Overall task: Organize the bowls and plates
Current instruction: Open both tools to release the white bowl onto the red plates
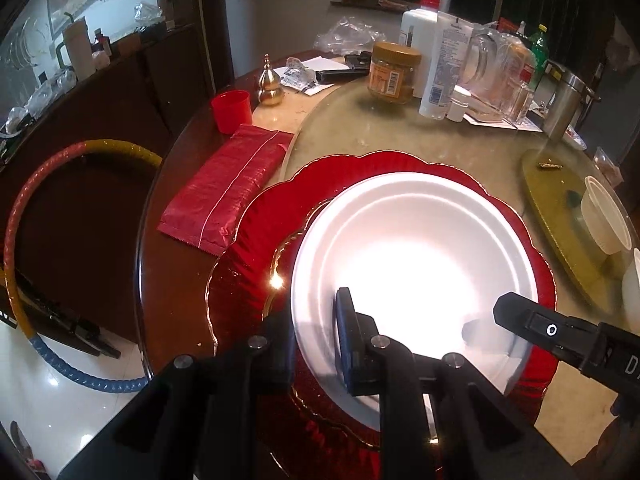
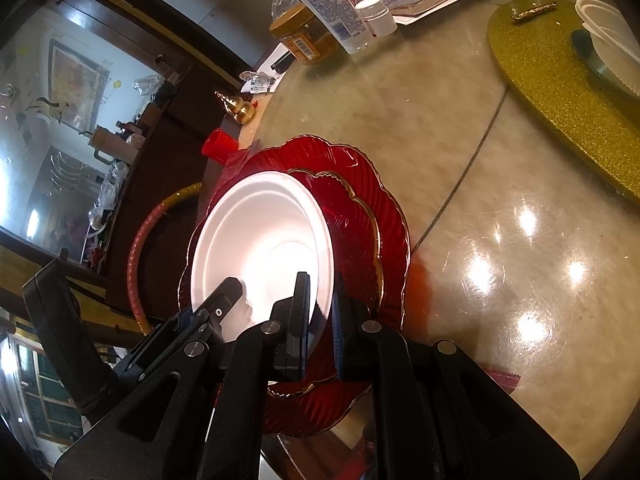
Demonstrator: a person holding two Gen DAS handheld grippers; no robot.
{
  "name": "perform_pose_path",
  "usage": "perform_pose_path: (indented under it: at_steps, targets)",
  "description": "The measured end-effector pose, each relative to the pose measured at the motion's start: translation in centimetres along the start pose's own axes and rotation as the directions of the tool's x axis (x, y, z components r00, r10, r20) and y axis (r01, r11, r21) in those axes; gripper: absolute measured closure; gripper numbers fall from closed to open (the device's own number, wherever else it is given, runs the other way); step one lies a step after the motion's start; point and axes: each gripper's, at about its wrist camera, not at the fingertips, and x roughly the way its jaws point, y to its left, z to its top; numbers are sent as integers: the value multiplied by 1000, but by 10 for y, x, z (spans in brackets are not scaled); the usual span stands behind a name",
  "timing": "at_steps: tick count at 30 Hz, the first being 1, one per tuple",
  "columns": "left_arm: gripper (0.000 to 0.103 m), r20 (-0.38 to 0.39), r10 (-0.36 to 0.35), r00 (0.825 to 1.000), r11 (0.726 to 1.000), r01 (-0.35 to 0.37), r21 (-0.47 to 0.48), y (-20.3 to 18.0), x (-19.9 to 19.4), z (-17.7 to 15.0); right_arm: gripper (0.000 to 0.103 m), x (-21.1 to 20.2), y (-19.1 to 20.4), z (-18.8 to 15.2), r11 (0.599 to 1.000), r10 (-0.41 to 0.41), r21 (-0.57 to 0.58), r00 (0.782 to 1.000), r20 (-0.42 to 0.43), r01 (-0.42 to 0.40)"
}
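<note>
Two grippers meet on one white plate [image 1: 412,256]: the left gripper [image 1: 316,340] straddles its near rim at the bottom centre of its view, one finger [image 1: 350,344] inside the plate and the other outside, narrow but whether it pinches I cannot tell; the right gripper [image 2: 320,320] likewise brackets the rim, lower centre of its view, apparently clamped on it. The white plate sits on two red scalloped plates [image 2: 360,216], a smaller on a larger, on the table [image 2: 500,200]. The stacking step seems in hand; next likely calls for releasing cleanly, then fetching the bowls. One white bowl stack [image 2: 608,40] waits on the gold mat [image 2: 552,80], upper right.
</note>
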Motion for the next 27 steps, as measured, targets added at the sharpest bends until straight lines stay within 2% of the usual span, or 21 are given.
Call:
perform_pose_path:
  at_steps: [7, 8, 12, 13, 15, 19, 20, 21, 24, 26, 27]
  targets:
    - [86, 6, 14, 1000, 1000, -14, 2, -1, -2, 1, 93, 3, 5, 0, 999, -31, -29, 999, -7, 31]
    - [83, 5, 16, 1000, 1000, -16, 4, -1, -2, 2, 92, 3, 7, 1, 998, -42, -39, 999, -7, 42]
    - [59, 27, -2, 1000, 1000, 1, 7, -2, -7, 3, 91, 2, 12, 1, 992, -96, -76, 995, 19, 97]
    - [56, 39, 9, 999, 1000, -10, 8, -3, -9, 3, 91, 2, 13, 1, 989, -112, -90, 993, 21, 114]
    - [40, 65, 35, 997, 999, -34, -2, -3, -14, 4, 91, 0, 16, 1, 986, -129, -106, 991, 24, 131]
    - [35, 106, 60, 992, 998, -58, -19, 0, -22, 5, 89, -11, 18, 2, 979, -151, -128, 986, 72, 159]
    - [33, 117, 68, 991, 998, -67, -18, 0, -25, 5, 75, -14, 18, 2, 977, -155, -132, 984, 84, 165]
    - [28, 128, 78, 989, 997, -76, -19, 0, -28, 5, 52, -17, 18, 2, 977, -153, -133, 983, 99, 166]
    - [24, 161, 87, 983, 996, -85, -21, 1, -36, 5, 28, -26, 19, 1, 984, -93, -137, 987, 133, 111]
    - [24, 179, 95, 979, 995, -93, -22, 1, -41, 5, 21, -30, 23, -2, 981, -97, -153, 985, 146, 119]
    - [24, 186, 96, 978, 995, -93, -24, 2, -44, 5, 21, -33, 24, -2, 980, -88, -163, 984, 156, 113]
